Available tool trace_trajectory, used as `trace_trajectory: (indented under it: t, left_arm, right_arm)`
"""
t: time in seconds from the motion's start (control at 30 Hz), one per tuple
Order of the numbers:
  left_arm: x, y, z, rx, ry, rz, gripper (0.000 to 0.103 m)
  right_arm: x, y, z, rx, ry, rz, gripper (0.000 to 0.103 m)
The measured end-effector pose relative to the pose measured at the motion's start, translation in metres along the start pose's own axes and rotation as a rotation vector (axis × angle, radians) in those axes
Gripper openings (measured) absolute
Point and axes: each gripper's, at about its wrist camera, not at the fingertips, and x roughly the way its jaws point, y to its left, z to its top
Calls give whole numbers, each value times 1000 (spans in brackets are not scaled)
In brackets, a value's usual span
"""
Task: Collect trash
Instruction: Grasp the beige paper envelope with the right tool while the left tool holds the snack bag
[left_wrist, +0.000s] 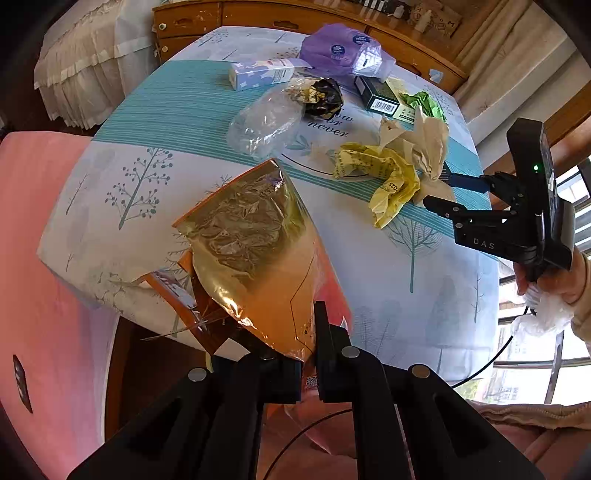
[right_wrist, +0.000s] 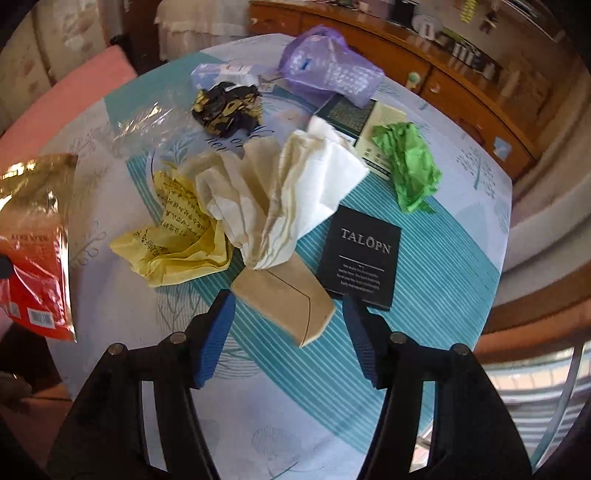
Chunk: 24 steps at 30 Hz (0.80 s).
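Note:
My left gripper is shut on the bottom corner of a gold and orange snack bag, held up over the table's near edge. The same bag shows at the left of the right wrist view. My right gripper stands open just above the table, its blue pads on either side of a tan paper sleeve and apart from it. In front lie a cream tissue, yellow printed paper, a black card and green crumpled paper. From the left wrist view, the right gripper sits beside the tissue.
Farther back on the tree-pattern cloth lie a clear plastic bag, a black and gold wrapper, a purple bag, a white and blue carton and a dark box. A wooden cabinet stands behind, a pink seat to the left.

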Motion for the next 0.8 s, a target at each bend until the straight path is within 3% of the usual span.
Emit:
trace_trajectory:
  t: [0.1,0.2,0.53,0.8]
  left_arm:
    - [3,2,1,-25,0,1,5]
    - [2,7,3,-41,-5,4,5]
    - [-3,19,6,-56,-29,-6,5]
    - [-25,33,-5,-4,-53,-37,5]
  right_arm:
    - [12,8,8,-126,35,-5,58]
    - [26,5,14,-146,86,31,57]
    - [19,2,7,-5,84,103,51]
    - [-20,39,-16,119,72,144,51]
